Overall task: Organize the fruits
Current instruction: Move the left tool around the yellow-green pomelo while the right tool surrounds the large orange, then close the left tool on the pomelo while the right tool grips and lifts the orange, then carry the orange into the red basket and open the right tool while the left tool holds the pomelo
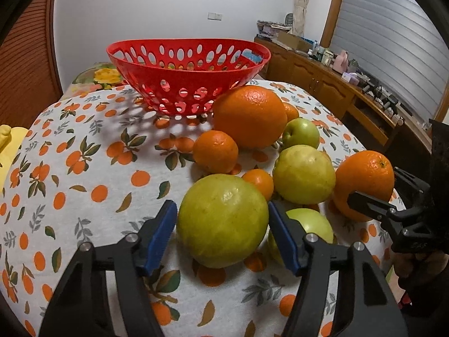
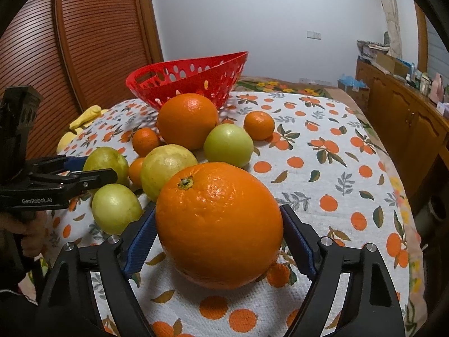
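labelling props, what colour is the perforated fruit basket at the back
Red, with oval holes all around its wall. The basket shows best in the left wrist view.

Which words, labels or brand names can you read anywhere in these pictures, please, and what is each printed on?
"GenRobot.AI": on the black body of the left gripper, as seen in the right wrist view.
Boxes and packets on the wooden sideboard: print too small and blurred to read.
No other text is readable in either view.

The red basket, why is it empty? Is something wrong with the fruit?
Nothing looks broken or spilled. The red basket stands upright but holds no fruit; the oranges and green fruits all sit beside it on the tablecloth. They simply have not been put in yet.
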Demonstrator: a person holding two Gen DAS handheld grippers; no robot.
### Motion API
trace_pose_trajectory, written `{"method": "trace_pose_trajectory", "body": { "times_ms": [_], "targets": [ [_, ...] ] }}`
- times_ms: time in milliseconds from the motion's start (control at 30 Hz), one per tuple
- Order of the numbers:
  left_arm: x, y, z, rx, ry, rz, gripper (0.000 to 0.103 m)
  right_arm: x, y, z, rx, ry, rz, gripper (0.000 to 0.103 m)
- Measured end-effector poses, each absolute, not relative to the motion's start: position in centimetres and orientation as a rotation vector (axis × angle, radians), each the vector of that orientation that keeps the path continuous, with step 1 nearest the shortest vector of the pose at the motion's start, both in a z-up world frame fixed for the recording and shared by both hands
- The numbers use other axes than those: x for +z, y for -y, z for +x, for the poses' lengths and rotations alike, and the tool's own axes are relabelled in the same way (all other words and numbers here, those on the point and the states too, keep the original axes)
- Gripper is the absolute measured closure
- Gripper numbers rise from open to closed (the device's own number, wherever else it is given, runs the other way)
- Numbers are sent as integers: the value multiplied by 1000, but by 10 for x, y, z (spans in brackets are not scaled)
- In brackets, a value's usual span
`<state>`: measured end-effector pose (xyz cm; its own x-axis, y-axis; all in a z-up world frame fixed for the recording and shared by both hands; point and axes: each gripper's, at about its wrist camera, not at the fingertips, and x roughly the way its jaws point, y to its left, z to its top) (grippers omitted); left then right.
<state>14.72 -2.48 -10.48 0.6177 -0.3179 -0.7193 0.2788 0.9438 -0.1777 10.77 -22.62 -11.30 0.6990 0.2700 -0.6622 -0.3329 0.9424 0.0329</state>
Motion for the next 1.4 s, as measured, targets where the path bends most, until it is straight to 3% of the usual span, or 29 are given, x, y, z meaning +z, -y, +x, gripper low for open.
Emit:
{"method": "trace_pose_trajectory", "body": {
  "times_ms": [700, 1400],
  "targets": [
    [-99, 13, 147, -323, -820, -80, 38, -112, 229, 109, 357, -721, -112, 22],
    [-43, -8, 158, -293, -691, -84, 38, -39, 216, 142, 458, -589, -90, 22]
  ]
}}
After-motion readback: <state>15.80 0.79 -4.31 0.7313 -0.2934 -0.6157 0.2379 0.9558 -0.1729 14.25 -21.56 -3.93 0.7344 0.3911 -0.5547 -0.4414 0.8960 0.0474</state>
